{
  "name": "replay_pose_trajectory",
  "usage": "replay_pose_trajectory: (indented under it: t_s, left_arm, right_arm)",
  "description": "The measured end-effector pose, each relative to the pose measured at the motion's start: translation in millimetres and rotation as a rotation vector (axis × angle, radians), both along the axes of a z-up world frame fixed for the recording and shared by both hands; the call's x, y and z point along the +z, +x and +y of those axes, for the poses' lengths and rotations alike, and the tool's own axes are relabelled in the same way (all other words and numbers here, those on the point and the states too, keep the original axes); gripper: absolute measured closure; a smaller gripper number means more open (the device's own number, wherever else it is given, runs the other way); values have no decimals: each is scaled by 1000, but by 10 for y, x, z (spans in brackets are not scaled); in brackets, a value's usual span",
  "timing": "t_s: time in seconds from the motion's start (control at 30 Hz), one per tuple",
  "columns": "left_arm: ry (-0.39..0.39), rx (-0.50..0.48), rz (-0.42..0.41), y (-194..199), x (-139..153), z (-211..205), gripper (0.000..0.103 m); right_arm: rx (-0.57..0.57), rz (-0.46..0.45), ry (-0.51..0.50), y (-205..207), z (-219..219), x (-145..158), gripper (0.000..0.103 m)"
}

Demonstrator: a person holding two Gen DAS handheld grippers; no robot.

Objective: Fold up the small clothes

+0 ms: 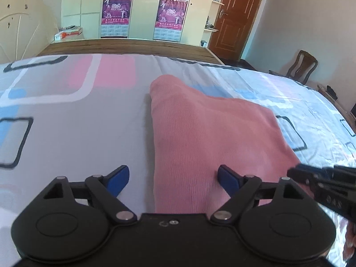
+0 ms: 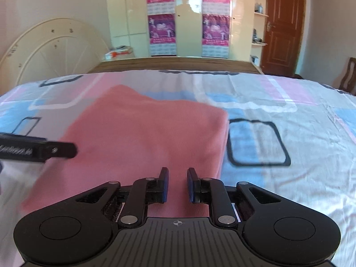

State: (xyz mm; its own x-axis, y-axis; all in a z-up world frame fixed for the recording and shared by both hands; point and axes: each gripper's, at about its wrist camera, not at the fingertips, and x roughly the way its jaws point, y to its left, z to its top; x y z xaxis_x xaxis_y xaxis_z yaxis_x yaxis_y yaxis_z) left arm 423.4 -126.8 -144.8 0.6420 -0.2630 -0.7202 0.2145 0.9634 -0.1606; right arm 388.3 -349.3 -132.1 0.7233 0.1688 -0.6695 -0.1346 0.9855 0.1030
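The left gripper (image 1: pixel 173 179) is being held with its blue-padded fingers (image 1: pixel 119 179) spread wide and nothing between them, the near left edge of a pink garment (image 1: pixel 200 133) lying just ahead in the gap. The right gripper (image 2: pixel 176 184) is being held with its fingers only narrowly parted and gripping nothing, poised over the near edge of the same pink garment (image 2: pixel 142 138). The garment is lying folded flat on a bedsheet (image 1: pixel 66 115) patterned in grey, pink and blue rectangles, with one corner pointing toward the far side. Beyond the sheet a wooden bed frame (image 2: pixel 178 63) is showing, then a cream wardrobe (image 2: pixel 189 22) bearing purple calendar posters (image 2: pixel 161 29), and a brown door (image 2: pixel 282 26) on the far right. A cream arched headboard (image 2: pixel 53 51) is leaning against the far left wall. A whole wooden chair (image 1: pixel 302 66) is being shown only in the left wrist view, while each view is catching the other gripper at its edge.
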Motion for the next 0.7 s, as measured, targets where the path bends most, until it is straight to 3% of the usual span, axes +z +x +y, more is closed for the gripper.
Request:
replay_pose_trajectory:
  t_s: [0.23, 0.53, 0.63, 0.7]
  left_arm:
    - [13, -41, 97, -82, -259, -25, 17]
    - [50, -94, 111, -94, -342, -52, 10]
    - [31, -106, 125, -93, -326, -19, 10]
    - [7, -117, 133, -106, -285, 18, 10]
  right_arm:
    - [-29, 62, -76, -336, 117, -236, 86]
    - [-101, 77, -35, -494, 39, -331, 85]
    - [-117, 97, -41, -501, 76, -284, 85]
    - [-125, 108, -36, -538, 82, -237, 74]
